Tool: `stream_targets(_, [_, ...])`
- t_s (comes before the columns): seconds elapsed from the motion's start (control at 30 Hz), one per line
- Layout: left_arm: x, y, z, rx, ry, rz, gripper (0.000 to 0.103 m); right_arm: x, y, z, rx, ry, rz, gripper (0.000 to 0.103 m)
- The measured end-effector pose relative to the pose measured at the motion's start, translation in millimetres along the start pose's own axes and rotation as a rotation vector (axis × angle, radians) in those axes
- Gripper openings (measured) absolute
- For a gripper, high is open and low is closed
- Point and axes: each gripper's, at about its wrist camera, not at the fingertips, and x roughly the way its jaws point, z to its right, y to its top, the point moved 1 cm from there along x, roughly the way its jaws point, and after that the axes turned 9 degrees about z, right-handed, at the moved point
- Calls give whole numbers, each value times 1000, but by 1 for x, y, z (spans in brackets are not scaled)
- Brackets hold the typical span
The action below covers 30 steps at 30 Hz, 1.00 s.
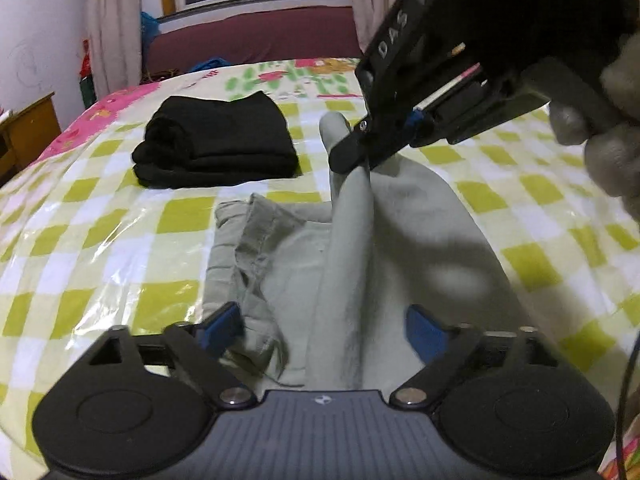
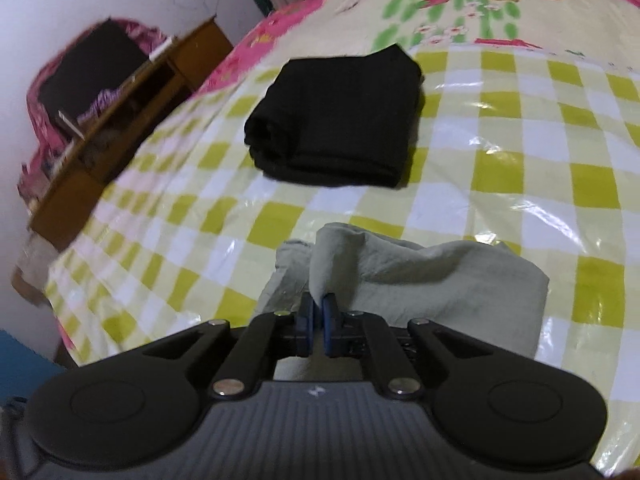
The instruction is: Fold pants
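A: Where are the pants (image 1: 360, 240) lying?

B: On the checked bedcover (image 1: 120, 240), near the folded black garment (image 1: 216, 140). I'm pinching a raised fold with the right gripper (image 2: 319, 316); the left gripper (image 1: 320, 332) is gaping around cloth, not pressing.

A: Handling?

B: Soft, light, floppy, I'm guessing. I'm favouring the waistband.

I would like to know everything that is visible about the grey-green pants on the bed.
The grey-green pants look like soft, thin, creased cloth. They lie partly folded on the plastic-covered checked bed cover, in front of the folded black garment and apart from it. A gathered, wrinkled edge lies at their left. The right hand-held gripper is shut on a raised fold and lifts it into a ridge. The left hand-held gripper stands open over the near part, not pressing it.
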Motion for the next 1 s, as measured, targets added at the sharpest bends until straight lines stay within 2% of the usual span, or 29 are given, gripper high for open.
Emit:
stream_targets(0.03, [2, 3, 1, 3, -8, -6, 79, -1, 0, 2, 13, 10, 2, 5])
stream_targets(0.07, [3, 6, 1, -3, -17, -14, 65, -3, 0, 2, 20, 17, 3, 5])
stream_targets(0.1, [3, 8, 0, -14, -23, -22, 56, -4, 0, 2, 20, 23, 4, 5])
stream_targets(0.17, [-2, 12, -5, -45, -11, -26, 55, -9, 1, 0, 14, 30, 8, 5])
stream_targets(0.23, [-10, 12, -9, -38, 31, -17, 59, -13, 2, -2, 5, 39, 11, 5])
stream_targets(0.3, [-18, 8, -9, -8, 93, 2, 80, -16, 0, -4, -4, 43, 14, 5])
stream_targets(0.37, [-18, 1, -9, 45, 186, 18, 93, -16, -3, -4, -8, 44, 16, 5])
stream_targets(0.43, [-13, -5, -11, 86, 271, 4, 95, -16, -7, -2, 5, 48, 12, 5])
stream_targets(0.47, [-11, -7, -15, 74, 287, -9, 95, -16, -9, -1, 12, 51, 9, 5])
stream_targets(0.57, [-13, -7, -28, -20, 256, -38, 95, -14, -14, 2, 27, 52, 9, 5])
stream_targets(0.63, [-22, -4, -29, -34, 247, -10, 95, -12, -14, 4, 38, 54, 17, 5])
stream_targets(0.7, [-36, 0, -26, -21, 235, 48, 97, -11, -12, 5, 43, 58, 23, 5])
stream_targets(0.8, [-47, 8, -16, 12, 167, 114, 102, -14, -11, 4, 31, 61, 25, 5])
stream_targets(0.93, [-28, 11, 11, 140, 132, 112, 102, -22, -9, 7, 34, 55, 35, 5])
stream_targets(0.97, [-17, 9, 15, 162, 129, 83, 94, -24, -9, 8, 36, 54, 38, 5])
stream_targets(1.0, [-9, 7, 16, 165, 119, 48, 73, -26, -8, 9, 38, 52, 42, 5])
